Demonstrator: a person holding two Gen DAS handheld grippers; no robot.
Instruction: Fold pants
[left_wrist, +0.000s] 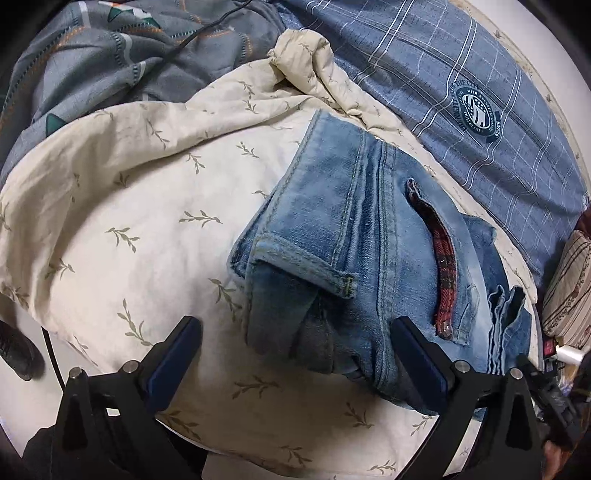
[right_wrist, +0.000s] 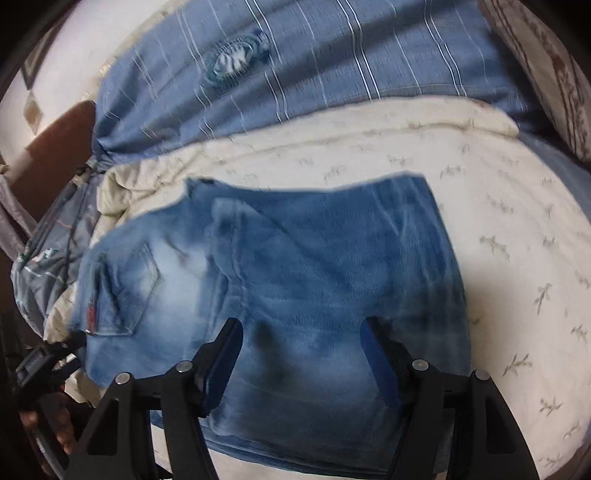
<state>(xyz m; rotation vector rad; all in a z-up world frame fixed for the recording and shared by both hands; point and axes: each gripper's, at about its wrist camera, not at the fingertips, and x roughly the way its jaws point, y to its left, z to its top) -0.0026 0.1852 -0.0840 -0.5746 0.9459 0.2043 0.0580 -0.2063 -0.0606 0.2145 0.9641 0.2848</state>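
Note:
The light blue jeans (left_wrist: 354, 251) lie folded in a compact stack on the cream leaf-print bedspread (left_wrist: 140, 206). A pocket with red plaid lining (left_wrist: 445, 266) faces up. My left gripper (left_wrist: 295, 339) is open, its fingers either side of the stack's near left corner, holding nothing. In the right wrist view the jeans (right_wrist: 295, 280) fill the middle, blurred by motion. My right gripper (right_wrist: 301, 350) is open just above the denim, empty. The left gripper (right_wrist: 44, 362) shows at the jeans' left edge.
A blue plaid pillow (left_wrist: 461, 85) with a round emblem lies behind the jeans, also in the right wrist view (right_wrist: 314, 62). A grey patterned blanket (left_wrist: 110, 62) with a black cable is bunched at the far left. A striped cushion (left_wrist: 569, 288) sits at the right.

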